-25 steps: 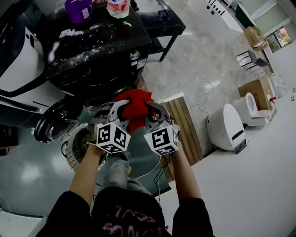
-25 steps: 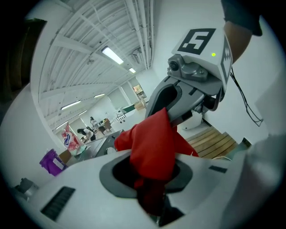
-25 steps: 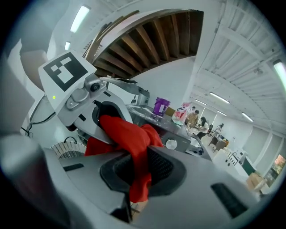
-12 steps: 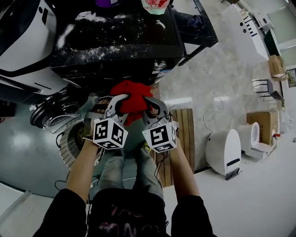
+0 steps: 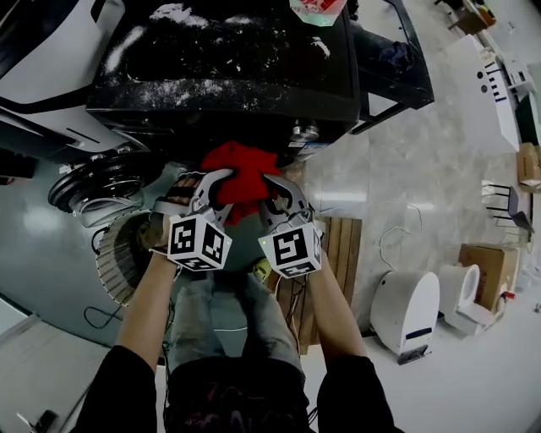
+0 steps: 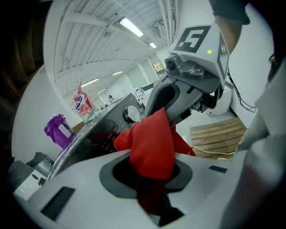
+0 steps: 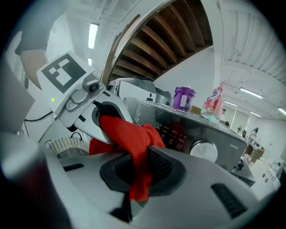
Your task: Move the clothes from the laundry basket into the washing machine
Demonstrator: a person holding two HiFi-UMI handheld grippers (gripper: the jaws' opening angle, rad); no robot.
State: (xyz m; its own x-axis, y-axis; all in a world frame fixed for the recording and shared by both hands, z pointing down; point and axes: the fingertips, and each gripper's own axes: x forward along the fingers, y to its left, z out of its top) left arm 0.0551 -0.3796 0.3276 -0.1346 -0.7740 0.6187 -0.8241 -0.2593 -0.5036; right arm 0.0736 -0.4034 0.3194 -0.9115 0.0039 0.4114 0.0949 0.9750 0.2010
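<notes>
Just one red garment (image 5: 243, 172), one basket (image 5: 112, 264)

The washing machine (image 5: 228, 76) fills the top of the head view, its door (image 5: 93, 182) swung open at the left. Just below that door sits the laundry basket (image 5: 114, 258) on the floor, left of the person's legs. In front of the machine the left gripper (image 5: 210, 188) and right gripper (image 5: 279, 196) are side by side, the garment (image 5: 241, 169) bunched between them, each clamped on its own side. Slatted boards (image 5: 338, 254) lie on the floor to the right, and a packet (image 5: 317, 10) stands on the machine's top.
</notes>
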